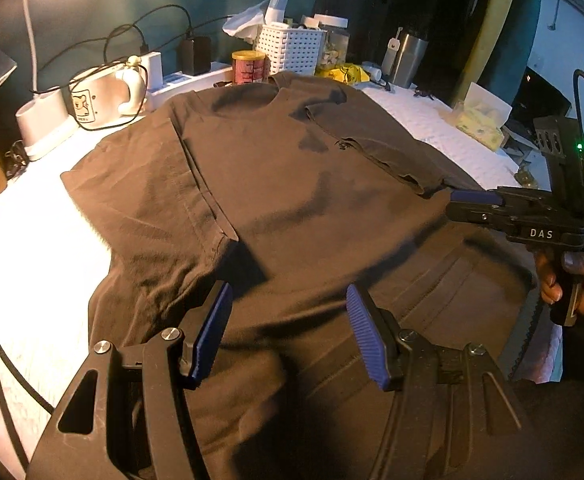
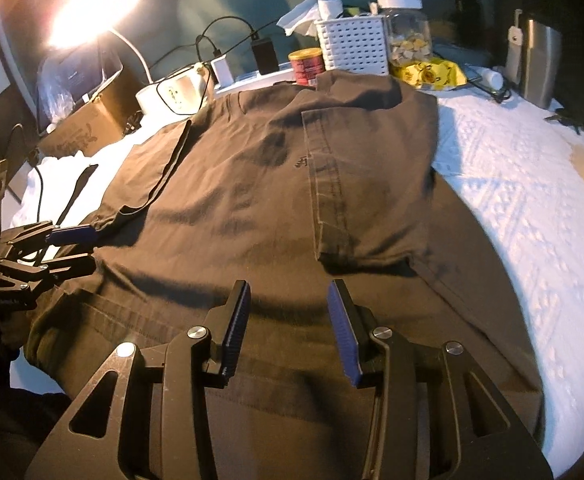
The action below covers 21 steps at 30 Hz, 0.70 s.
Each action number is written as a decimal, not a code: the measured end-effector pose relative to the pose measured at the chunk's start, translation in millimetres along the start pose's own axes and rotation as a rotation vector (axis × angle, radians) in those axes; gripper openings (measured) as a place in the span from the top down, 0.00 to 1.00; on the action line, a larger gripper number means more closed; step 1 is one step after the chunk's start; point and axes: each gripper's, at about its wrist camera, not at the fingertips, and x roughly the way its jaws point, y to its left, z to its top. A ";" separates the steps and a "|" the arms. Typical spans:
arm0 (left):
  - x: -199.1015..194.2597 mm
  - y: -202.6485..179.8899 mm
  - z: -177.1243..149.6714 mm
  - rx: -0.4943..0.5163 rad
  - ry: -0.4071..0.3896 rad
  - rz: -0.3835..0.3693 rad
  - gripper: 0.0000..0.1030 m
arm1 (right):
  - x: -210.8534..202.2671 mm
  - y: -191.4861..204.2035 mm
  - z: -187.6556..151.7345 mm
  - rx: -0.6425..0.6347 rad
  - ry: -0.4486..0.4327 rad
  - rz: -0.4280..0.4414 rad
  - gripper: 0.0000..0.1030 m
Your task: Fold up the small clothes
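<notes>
A dark brown T-shirt (image 1: 276, 184) lies flat on a white textured cloth (image 1: 431, 128), collar toward the far clutter; it also shows in the right wrist view (image 2: 252, 200). Its right sleeve (image 2: 371, 184) is folded inward over the body. Its left sleeve (image 1: 140, 200) lies spread out. My left gripper (image 1: 288, 300) is open and empty above the shirt's lower part. My right gripper (image 2: 288, 300) is open and empty above the hem area; in the left wrist view it (image 1: 475, 204) sits at the shirt's right edge. The left gripper shows at the left of the right wrist view (image 2: 76, 248).
Clutter lines the far edge: a white perforated basket (image 1: 290, 50), a red can (image 1: 248, 66), a glass jar (image 2: 407, 30), a steel tumbler (image 2: 539, 64), chargers and black cables (image 1: 140, 44), a lit lamp (image 2: 92, 12). A cardboard box (image 2: 92, 124) stands at the left.
</notes>
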 end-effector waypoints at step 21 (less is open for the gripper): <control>-31.5 -41.0 -48.9 -0.076 -0.070 0.034 0.42 | -61.6 -33.5 -61.0 0.058 -0.024 -0.107 0.58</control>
